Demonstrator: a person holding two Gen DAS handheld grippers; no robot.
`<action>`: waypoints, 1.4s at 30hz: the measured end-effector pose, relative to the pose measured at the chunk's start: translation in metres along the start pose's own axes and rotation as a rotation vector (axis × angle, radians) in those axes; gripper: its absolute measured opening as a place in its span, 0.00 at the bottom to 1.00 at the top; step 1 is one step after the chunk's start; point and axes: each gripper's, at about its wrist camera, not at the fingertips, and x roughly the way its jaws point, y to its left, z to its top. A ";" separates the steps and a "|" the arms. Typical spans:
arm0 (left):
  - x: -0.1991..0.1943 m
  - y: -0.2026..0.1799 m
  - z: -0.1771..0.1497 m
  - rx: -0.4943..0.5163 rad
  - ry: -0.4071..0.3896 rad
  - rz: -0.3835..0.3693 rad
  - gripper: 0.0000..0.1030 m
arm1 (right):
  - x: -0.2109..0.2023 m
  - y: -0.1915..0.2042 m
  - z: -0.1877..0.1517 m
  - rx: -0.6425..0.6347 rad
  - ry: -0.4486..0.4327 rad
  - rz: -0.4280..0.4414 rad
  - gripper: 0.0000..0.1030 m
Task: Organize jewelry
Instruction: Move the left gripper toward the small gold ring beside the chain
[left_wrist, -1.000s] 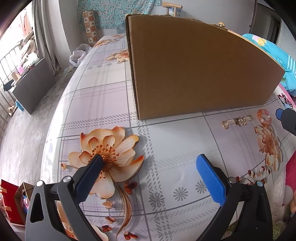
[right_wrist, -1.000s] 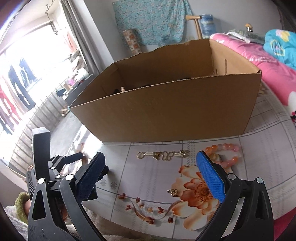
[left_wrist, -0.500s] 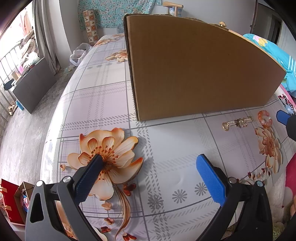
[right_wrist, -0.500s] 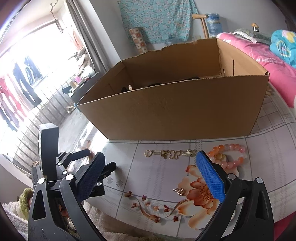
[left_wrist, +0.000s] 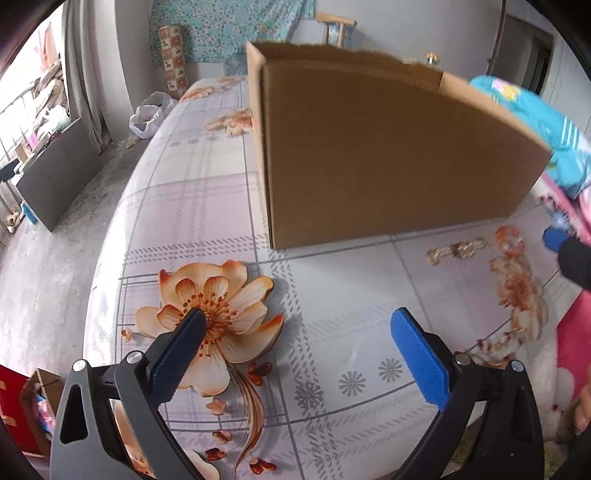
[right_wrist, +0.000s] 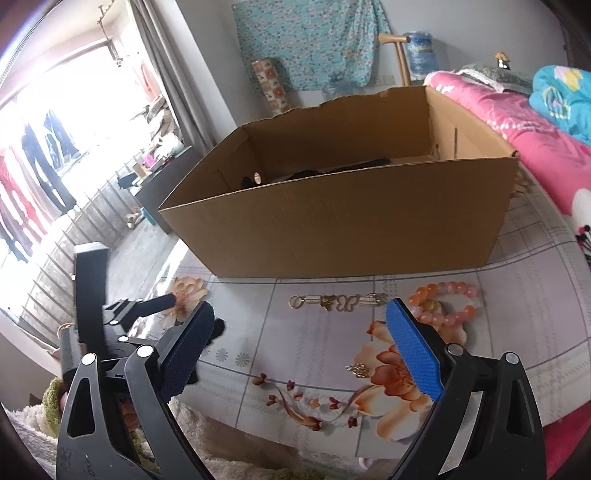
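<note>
Gold chain (right_wrist: 338, 301) lies crosswise on counter (right_wrist: 303, 332), ahead of our right gripper (right_wrist: 301, 345), between its lines of reach; fingers wide, closing, nothing between. Bead bracelet (right_wrist: 448, 302) just right. Left gripper (left_wrist: 295, 354) wide, empty, farther off. Cardboard box (right_wrist: 332, 236) beyond.

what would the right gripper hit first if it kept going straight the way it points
Probably the flowered tablecloth, just short of the gold chain bracelet lying before the cardboard box. The right gripper, jaws closing on nothing, points down at bare cloth; depth is unclear.
</note>
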 end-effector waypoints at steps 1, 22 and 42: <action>-0.004 0.001 -0.001 -0.003 -0.014 -0.008 0.94 | -0.001 -0.001 -0.001 0.002 -0.001 -0.003 0.86; -0.036 -0.027 -0.018 0.086 -0.102 -0.137 0.75 | 0.001 -0.003 0.000 -0.002 0.056 -0.016 0.72; -0.032 -0.043 -0.023 0.146 -0.063 -0.176 0.57 | -0.017 -0.026 -0.015 0.063 0.059 -0.061 0.59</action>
